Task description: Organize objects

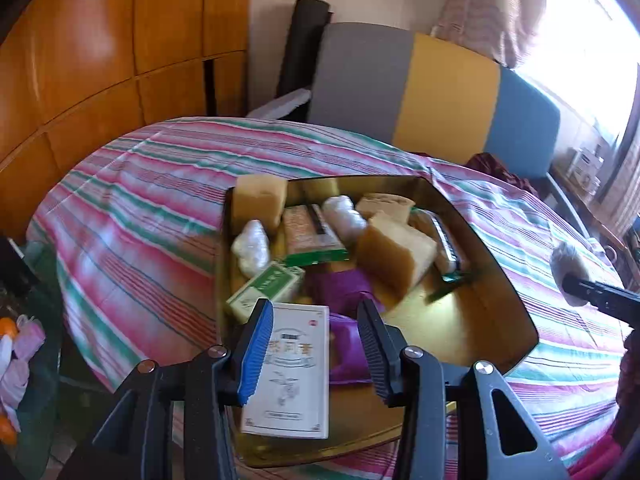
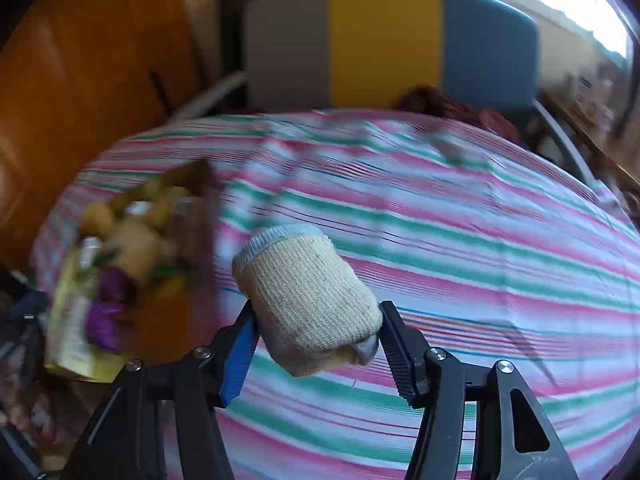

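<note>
The left gripper point(image 1: 316, 340) hovers over the gold tray point(image 1: 508, 292) on the striped bed point(image 1: 140, 240), its fingers parted and gripping nothing; a white box point(image 1: 294, 364) lies in the tray beneath them, beside sponges point(image 1: 394, 256), a green box point(image 1: 266, 286) and purple cloth point(image 1: 340, 286). The right gripper point(image 2: 316, 340) holds a rolled beige sock point(image 2: 308, 296) between its fingers, above the bed, right of the tray.

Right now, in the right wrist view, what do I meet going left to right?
Gold tray of jumbled items → rolled knit sock clamped in the right gripper → bare striped bedsheet.
</note>
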`<control>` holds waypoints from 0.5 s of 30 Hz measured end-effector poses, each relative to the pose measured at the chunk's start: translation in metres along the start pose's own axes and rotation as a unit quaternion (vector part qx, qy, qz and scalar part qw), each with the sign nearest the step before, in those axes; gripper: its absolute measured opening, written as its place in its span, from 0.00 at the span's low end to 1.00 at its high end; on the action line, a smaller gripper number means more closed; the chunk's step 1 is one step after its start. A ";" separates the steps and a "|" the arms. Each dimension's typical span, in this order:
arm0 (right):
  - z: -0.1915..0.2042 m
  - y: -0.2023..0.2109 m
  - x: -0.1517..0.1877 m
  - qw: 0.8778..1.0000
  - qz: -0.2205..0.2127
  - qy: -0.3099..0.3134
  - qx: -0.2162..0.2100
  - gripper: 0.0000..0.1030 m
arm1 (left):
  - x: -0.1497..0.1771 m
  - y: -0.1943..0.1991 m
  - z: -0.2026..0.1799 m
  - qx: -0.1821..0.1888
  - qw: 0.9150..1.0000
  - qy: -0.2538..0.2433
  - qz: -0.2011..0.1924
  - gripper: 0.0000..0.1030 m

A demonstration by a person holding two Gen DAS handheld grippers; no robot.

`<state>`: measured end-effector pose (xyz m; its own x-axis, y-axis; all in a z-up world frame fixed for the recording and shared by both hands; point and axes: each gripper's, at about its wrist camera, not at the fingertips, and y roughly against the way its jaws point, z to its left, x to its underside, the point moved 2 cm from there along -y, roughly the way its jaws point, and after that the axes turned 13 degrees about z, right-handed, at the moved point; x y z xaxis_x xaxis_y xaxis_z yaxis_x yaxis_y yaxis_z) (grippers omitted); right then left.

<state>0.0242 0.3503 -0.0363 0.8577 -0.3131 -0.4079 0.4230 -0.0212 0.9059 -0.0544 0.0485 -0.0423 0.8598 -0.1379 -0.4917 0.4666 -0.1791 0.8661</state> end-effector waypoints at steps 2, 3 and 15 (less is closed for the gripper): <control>0.040 0.004 -0.002 0.999 -0.011 0.032 -0.022 0.58 | 0.001 0.001 0.007 -0.008 1.000 0.011 0.000 0.43; 0.059 0.002 -0.002 0.998 -0.010 0.047 -0.033 0.58 | 0.002 0.001 0.009 -0.011 1.000 0.014 0.000 0.43; 0.150 -0.073 0.011 0.991 0.061 0.119 -0.027 0.61 | 0.004 0.005 0.025 -0.025 0.999 0.040 -0.014 0.45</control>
<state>-0.0408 0.2057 -0.0895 0.9452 -0.0782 -0.3170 0.3216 0.0568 0.9452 -0.0536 0.0225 -0.0427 0.8597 -0.0550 -0.5079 0.4978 -0.1332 0.8570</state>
